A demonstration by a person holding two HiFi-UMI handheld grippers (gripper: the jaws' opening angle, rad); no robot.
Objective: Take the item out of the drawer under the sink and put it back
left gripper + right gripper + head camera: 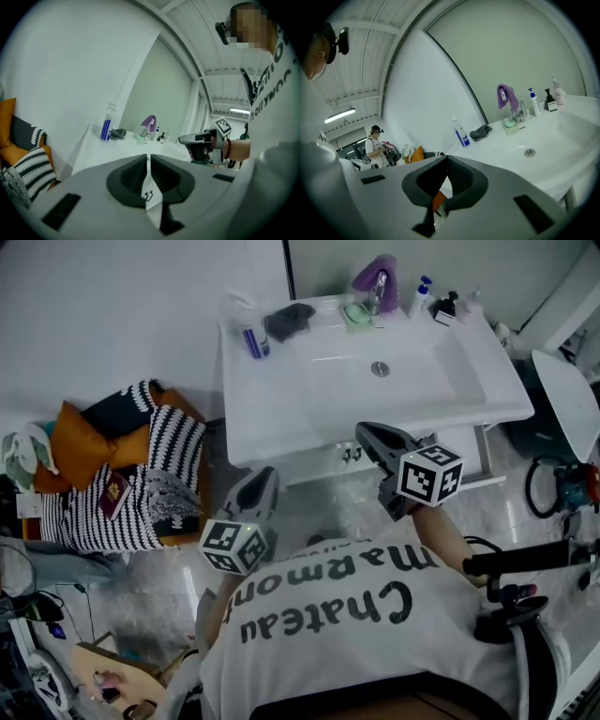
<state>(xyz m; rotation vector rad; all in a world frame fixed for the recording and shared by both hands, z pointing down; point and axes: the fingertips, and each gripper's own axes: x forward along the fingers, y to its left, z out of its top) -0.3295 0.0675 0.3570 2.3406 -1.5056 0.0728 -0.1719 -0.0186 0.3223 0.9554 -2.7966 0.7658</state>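
The white sink (281, 399) stands ahead of me, and under its front edge a white drawer front (314, 465) with small metal handles (352, 454) looks closed. No item from the drawer shows in any view. My left gripper (265, 476) hangs low in front of the cabinet's left part, its jaws together on nothing (148, 157). My right gripper (362, 431) is higher and to the right, its tip just below the sink's rim near the handles. Its jaws meet at the tips and hold nothing (447, 158). The left gripper view also catches the right gripper (193, 139).
On the sink's back ledge are a blue spray bottle (253, 334), a dark cloth (289, 320), a purple cloth over the tap (375, 279) and small bottles (445, 304). Orange and striped cushions (122, 465) lie at the left. A person (374, 146) stands far off.
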